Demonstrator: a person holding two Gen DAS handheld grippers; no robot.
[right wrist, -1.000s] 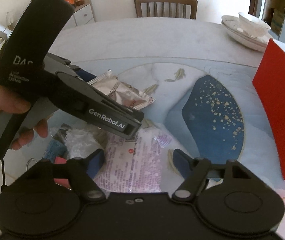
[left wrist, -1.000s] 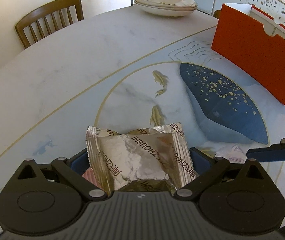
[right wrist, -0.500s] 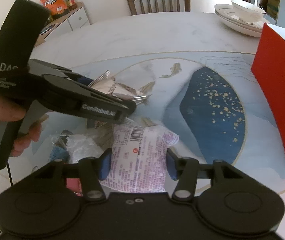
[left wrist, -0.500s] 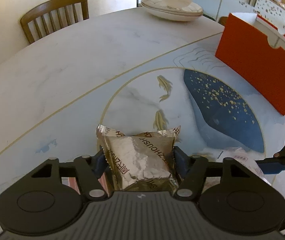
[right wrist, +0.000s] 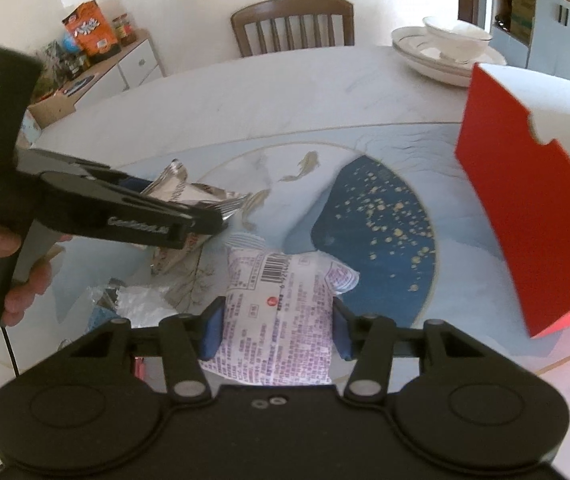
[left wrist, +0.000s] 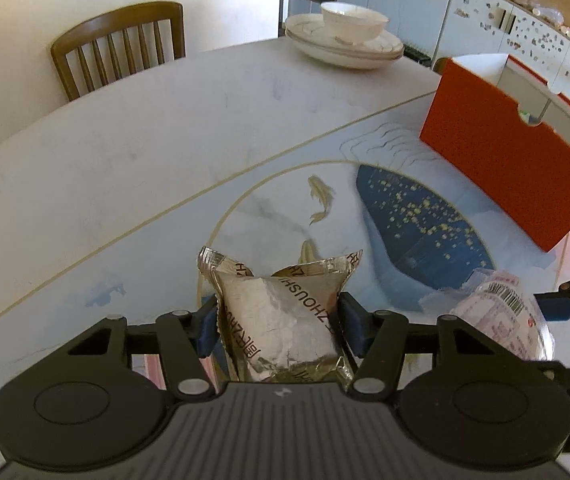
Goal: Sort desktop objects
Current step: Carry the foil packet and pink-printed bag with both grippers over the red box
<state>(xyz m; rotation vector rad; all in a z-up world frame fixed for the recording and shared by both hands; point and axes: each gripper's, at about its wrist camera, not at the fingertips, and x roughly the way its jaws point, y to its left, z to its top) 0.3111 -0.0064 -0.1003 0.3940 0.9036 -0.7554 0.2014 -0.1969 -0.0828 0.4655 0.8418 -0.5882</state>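
The left hand-held gripper (left wrist: 279,330) is closed on a crinkled silver foil snack packet (left wrist: 281,320), its blue pads pressing the packet's two side edges so that the sealed end projects forward past the fingers; gripping across the width probably keeps the flat pouch from folding or sliding out. The right hand-held gripper (right wrist: 275,330) clamps a white plastic pouch printed with purple text and a barcode (right wrist: 279,312) in the same manner, side to side, with the crimped end leading. Both packets appear lifted clear of the pale marble-pattern counter (left wrist: 145,152), though contact beneath them cannot be confirmed. The open-topped red cardboard box (right wrist: 525,208) stands on the counter, ahead and to the right of both grippers, and is the likely destination for sorted items. In the right wrist view, the left unit sits to the left of the box, held roughly level by the person's hand (right wrist: 3,256), fingers pointing toward the box. Further wrappers (right wrist: 137,304), a loose heap of clear and silver film, lie on the counter below the left unit, on the side away from the box, not yet collected. White stacked dishes (left wrist: 343,40) stand beyond the box.
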